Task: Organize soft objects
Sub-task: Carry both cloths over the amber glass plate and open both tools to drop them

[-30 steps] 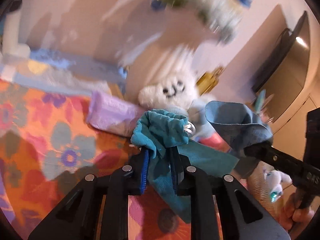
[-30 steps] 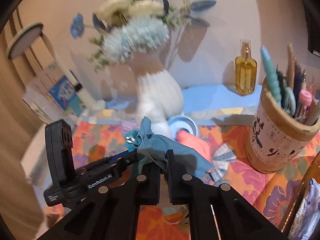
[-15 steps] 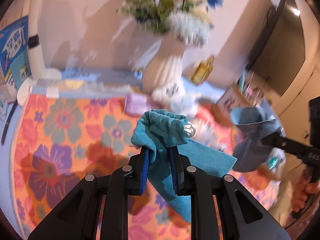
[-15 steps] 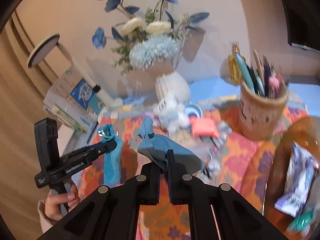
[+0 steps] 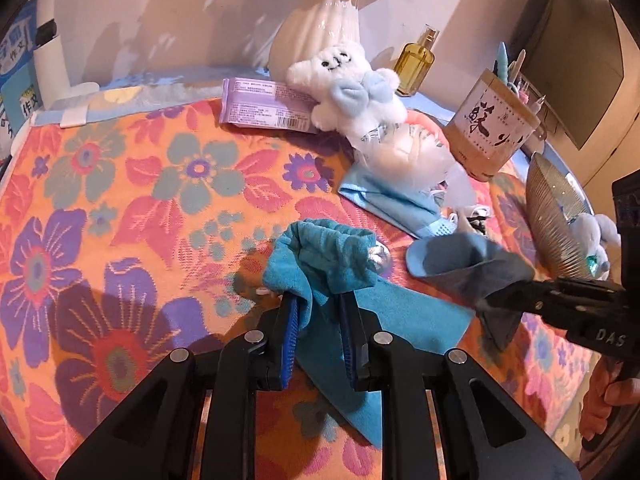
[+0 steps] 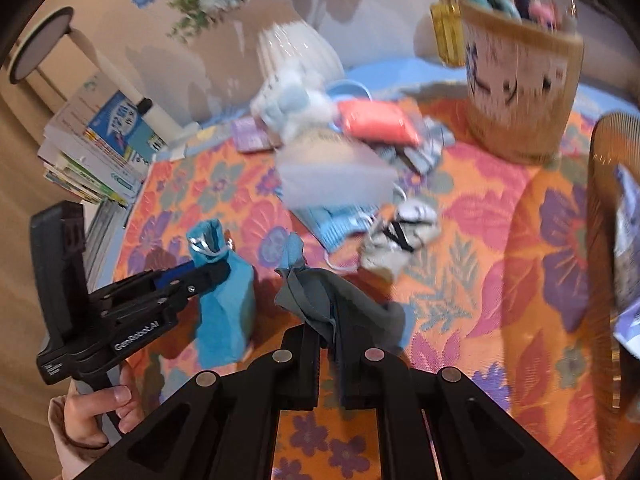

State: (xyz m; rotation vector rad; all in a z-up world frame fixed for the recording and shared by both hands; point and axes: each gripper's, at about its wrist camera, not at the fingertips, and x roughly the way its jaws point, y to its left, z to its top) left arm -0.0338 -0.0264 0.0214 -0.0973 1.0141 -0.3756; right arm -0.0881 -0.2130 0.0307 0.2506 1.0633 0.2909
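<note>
My left gripper is shut on a teal drawstring pouch and holds it just above the floral cloth; the pouch also shows in the right wrist view. My right gripper is shut on a grey-blue cloth, which also shows in the left wrist view to the right of the pouch. A white plush bunny, a light blue face mask and a pink pouch lie further back.
A white vase, a yellow bottle and a pen holder stand at the back. A purple packet lies by the bunny. A ribbed amber bowl is at the right. Books are stacked at the left.
Both grippers have come down closer to the floral cloth, each still holding its item. The table objects look nearer and larger in both views.
</note>
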